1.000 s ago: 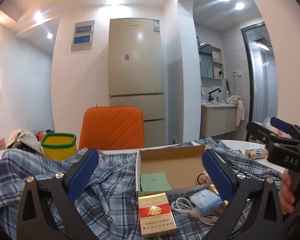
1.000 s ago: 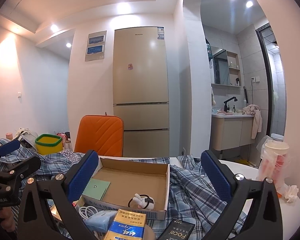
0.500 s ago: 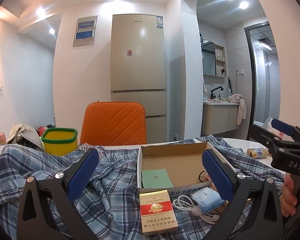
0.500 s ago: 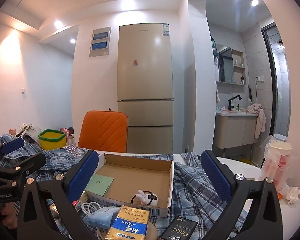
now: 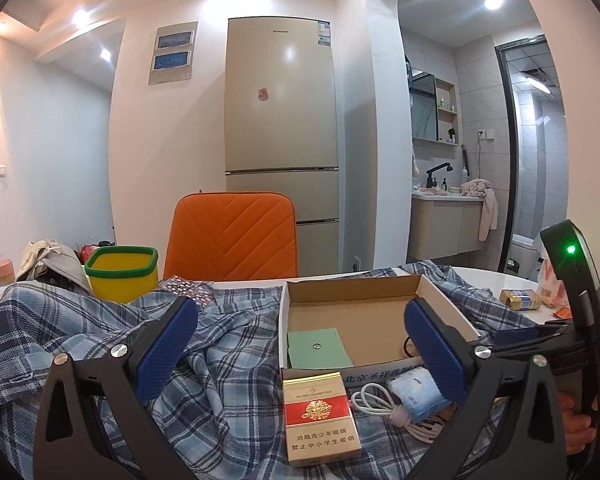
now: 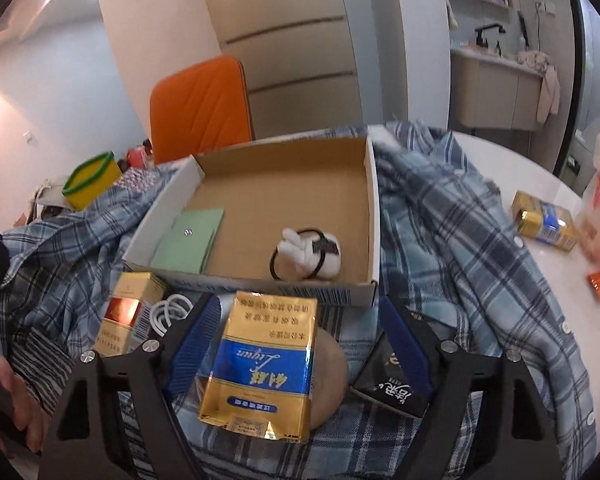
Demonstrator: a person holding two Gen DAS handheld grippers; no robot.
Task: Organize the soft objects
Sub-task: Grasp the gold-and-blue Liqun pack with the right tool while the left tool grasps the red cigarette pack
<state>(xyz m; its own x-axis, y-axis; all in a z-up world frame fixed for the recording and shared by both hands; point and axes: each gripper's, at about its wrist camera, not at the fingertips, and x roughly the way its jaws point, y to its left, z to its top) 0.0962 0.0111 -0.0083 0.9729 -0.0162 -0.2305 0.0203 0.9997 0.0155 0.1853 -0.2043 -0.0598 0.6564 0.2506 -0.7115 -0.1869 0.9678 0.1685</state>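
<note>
two tongs | left tongs (image 5: 300,344): apart, empty | right tongs (image 6: 300,336): closing around gold-blue packet (image 6: 260,364), not yet pressing

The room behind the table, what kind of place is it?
Most likely a home's dining corner: a tall fridge, an orange chair and a washbasin cabinet in an alcove beside it.

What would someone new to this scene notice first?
Probably the bright orange padded chair behind the table, then the open brown cardboard box resting on a rumpled blue plaid shirt. Nearest the right gripper, whose jaws are closing, a gold and blue soft cigarette pack lies between its blue pads, untouched.
</note>
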